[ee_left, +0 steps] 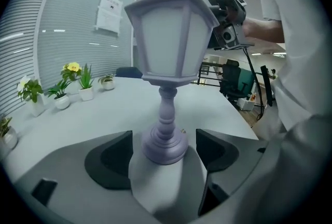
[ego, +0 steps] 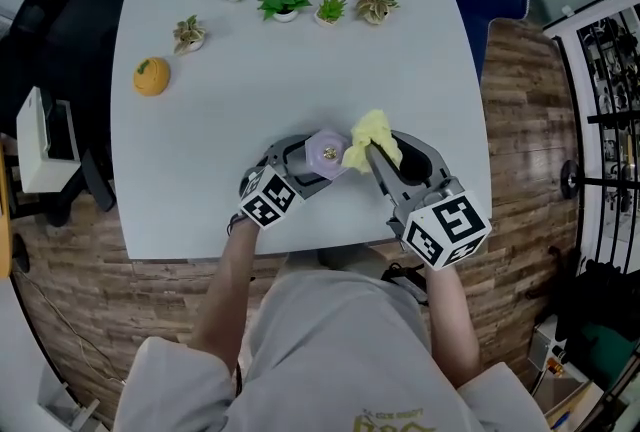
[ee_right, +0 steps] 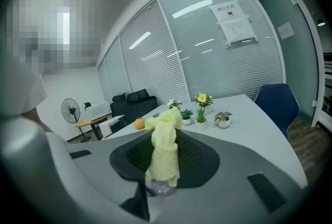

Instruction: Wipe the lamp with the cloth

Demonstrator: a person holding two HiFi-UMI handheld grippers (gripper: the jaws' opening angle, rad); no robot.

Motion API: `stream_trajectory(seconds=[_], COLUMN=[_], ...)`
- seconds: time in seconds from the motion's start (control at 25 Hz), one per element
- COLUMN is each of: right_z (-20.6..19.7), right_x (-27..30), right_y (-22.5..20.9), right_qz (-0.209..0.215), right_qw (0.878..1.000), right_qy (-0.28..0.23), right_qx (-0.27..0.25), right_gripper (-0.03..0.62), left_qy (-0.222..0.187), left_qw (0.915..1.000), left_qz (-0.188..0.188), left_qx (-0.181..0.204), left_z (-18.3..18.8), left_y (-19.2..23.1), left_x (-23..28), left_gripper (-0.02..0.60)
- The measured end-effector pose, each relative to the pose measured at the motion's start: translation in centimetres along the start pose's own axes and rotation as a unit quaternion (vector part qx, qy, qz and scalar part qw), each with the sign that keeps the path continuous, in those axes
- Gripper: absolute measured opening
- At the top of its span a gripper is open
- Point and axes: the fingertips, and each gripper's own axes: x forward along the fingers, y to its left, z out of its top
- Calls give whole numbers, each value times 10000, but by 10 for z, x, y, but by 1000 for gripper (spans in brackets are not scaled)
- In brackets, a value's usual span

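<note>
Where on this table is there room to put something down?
The table's middle, between the plant row, the orange and the lamp, is bare; so is its right side. The near edge is crowded: left tool, right tool, lamp and cloth.

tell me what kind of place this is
Most likely an office meeting room: a large grey table, glass partition walls fitted with blinds and bearing a posted notice, a blue chair, and a black sofa beyond.
</note>
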Motion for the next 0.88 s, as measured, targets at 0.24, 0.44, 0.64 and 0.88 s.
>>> stream_trajectory(seconds=[0.24,0.44,0.64,0.88], right_z=[-1,0,-11,-22], right_x=[5,12,20,28], right_y=[1,2,9,12], right_qz=[92,170,259,303], right_qw=[9999,9996,9974,9959], right_qy=[87,161,424,569], right_qx=[-84,-176,-518,-638], right_gripper=[107,107,107,107], left_qy=[33,173,307,259], left_qw=[9997,9987,9969,9969], left_qz=[-83,-155,-146,-88], left_qx=[246,444,709,740], left_z=[3,-1,-5,-5], left_y=[0,-2,-5,-4], left_x=[10,14,16,16], left_gripper=[367,365,356,319])
